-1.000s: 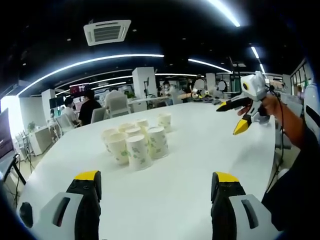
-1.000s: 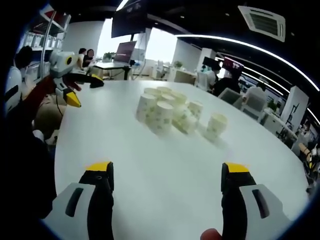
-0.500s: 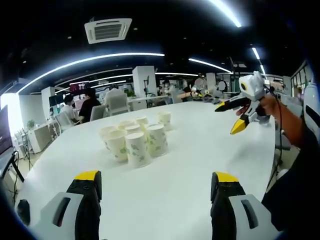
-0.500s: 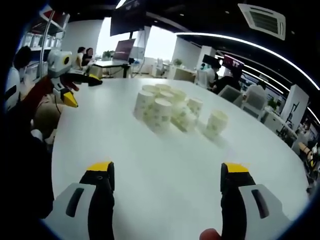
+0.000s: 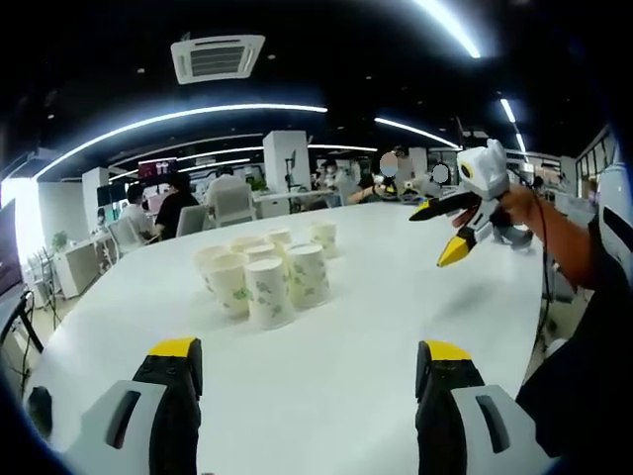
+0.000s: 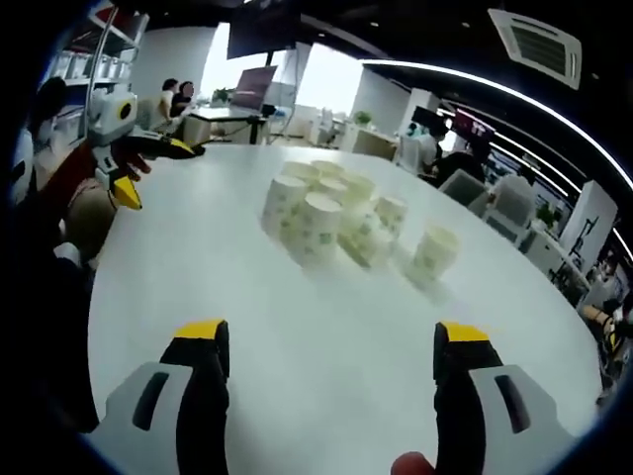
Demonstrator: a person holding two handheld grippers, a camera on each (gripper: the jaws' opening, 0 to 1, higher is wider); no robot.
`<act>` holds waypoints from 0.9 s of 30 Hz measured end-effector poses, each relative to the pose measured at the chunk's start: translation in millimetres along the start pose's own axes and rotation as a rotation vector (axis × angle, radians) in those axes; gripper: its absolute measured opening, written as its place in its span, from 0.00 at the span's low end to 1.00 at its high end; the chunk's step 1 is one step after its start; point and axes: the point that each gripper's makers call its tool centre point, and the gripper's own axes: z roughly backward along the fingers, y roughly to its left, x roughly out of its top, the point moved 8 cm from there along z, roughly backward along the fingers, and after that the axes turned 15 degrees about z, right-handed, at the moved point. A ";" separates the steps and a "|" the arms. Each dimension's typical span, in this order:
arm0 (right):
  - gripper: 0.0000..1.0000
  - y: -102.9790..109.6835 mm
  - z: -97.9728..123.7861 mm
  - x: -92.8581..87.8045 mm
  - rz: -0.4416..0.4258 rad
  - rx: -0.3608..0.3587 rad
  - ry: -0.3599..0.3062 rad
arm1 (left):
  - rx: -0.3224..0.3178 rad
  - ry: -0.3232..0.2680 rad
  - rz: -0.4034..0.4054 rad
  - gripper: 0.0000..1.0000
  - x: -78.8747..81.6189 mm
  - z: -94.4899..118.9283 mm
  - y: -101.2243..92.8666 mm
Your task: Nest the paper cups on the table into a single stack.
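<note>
Several white paper cups with green print stand upright in a tight cluster point(image 5: 259, 279) on the white round table point(image 5: 376, 317). One more cup point(image 5: 323, 237) stands apart behind the cluster. My left gripper point(image 5: 309, 351) is open over the table's near part, short of the cups, with nothing between its yellow-tipped jaws. My right gripper point(image 5: 432, 237) shows at the right, open and held above the table. In the right gripper view the cluster point(image 6: 321, 218) lies ahead, with the lone cup point(image 6: 435, 252) to its right. My right gripper point(image 6: 332, 333) is open and empty, and the left gripper point(image 6: 158, 174) hangs open at the far left.
A person's hand and forearm point(image 5: 554, 237) hold the right gripper at the table's right edge. Beyond the table, people sit at desks with chairs point(image 5: 178, 213) and monitors point(image 6: 247, 94). Bare tabletop point(image 6: 198, 287) stretches between both grippers and the cups.
Both views have shifted slightly with the hands. The right gripper has drifted a little lower and closer to the cups. Both grippers stay open and the cups have not moved.
</note>
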 end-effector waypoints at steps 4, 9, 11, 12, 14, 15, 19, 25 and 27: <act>0.86 -13.7 -15.2 13.6 0.079 0.006 0.013 | -0.010 -0.010 0.017 0.94 -4.2 2.6 -3.5; 0.84 -25.3 -32.8 29.1 0.132 0.042 0.012 | -0.015 -0.026 0.041 0.91 -8.6 9.9 -5.8; 0.82 -28.9 -40.1 34.3 0.144 0.058 0.007 | -0.017 -0.028 0.049 0.90 -9.7 11.6 -6.6; 0.81 -31.5 -44.5 35.9 0.154 0.062 0.008 | -0.019 -0.030 0.051 0.89 -10.1 12.5 -7.3; 0.78 -34.7 -51.9 37.8 0.171 0.073 0.017 | -0.021 -0.032 0.048 0.88 -10.7 13.8 -8.9; 0.77 -37.0 -57.9 38.9 0.191 0.082 0.020 | -0.023 -0.036 0.043 0.88 -10.7 14.6 -10.2; 0.72 -46.2 -77.9 39.5 0.196 0.108 0.022 | -0.035 -0.042 0.043 0.88 -11.1 15.9 -13.6; 0.67 -61.7 -105.8 44.3 0.276 0.117 0.063 | -0.043 -0.042 0.046 0.88 -14.1 19.4 -17.0; 0.65 -64.8 -112.4 47.4 0.283 0.121 0.068 | -0.044 -0.041 0.048 0.88 -15.3 20.7 -17.7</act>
